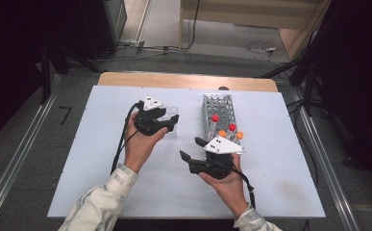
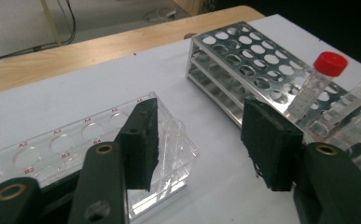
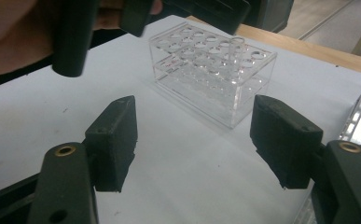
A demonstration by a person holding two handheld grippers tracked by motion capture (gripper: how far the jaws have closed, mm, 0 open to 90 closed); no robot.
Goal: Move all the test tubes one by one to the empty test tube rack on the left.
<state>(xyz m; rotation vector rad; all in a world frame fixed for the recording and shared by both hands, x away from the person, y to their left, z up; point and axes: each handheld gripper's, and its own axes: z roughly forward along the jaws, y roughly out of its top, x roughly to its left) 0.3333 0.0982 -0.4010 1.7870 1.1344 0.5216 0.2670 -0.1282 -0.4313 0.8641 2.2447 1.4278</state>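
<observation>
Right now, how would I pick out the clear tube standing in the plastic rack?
On the white table sheet stand two racks: a metal one with red- and orange-capped tubes and a clear acrylic one beside the left tongs. The tube stands in a hole near that acrylic rack's end facing the metal rack. It has no cap and is the only tube seen there.
</observation>
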